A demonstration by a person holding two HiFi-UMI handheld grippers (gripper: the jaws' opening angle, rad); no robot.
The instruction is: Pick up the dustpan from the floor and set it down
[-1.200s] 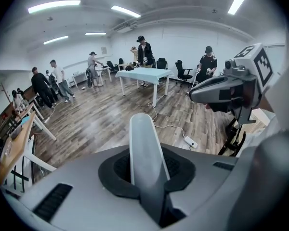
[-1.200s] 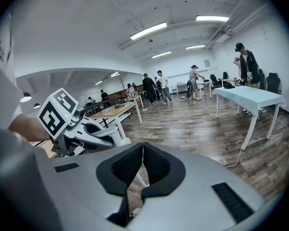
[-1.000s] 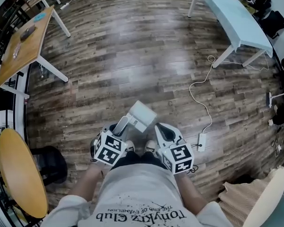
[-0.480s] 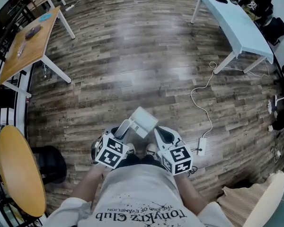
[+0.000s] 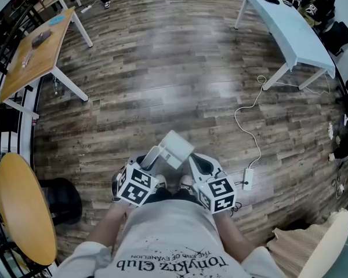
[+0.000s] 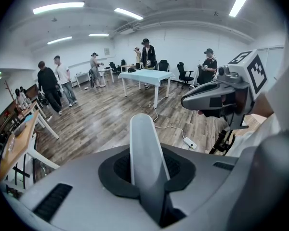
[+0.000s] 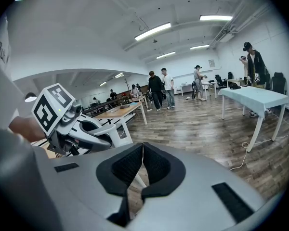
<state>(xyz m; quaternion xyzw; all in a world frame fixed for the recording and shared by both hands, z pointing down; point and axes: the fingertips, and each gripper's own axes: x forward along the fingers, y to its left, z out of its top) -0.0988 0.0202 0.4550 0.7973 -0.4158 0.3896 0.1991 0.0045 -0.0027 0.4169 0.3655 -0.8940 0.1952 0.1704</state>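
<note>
The wooden floor (image 5: 162,68) carries a pale blue table (image 5: 290,28). The dustpan (image 5: 175,148) is held clear of the floor, well apart from the table, on the person's side of it. The left gripper (image 5: 146,160) is clamped on the dustpan's handle (image 6: 147,162), jaws narrow. The right gripper (image 5: 197,162), nearer the table than the left, has its jaws pressed together with nothing between them.
</note>
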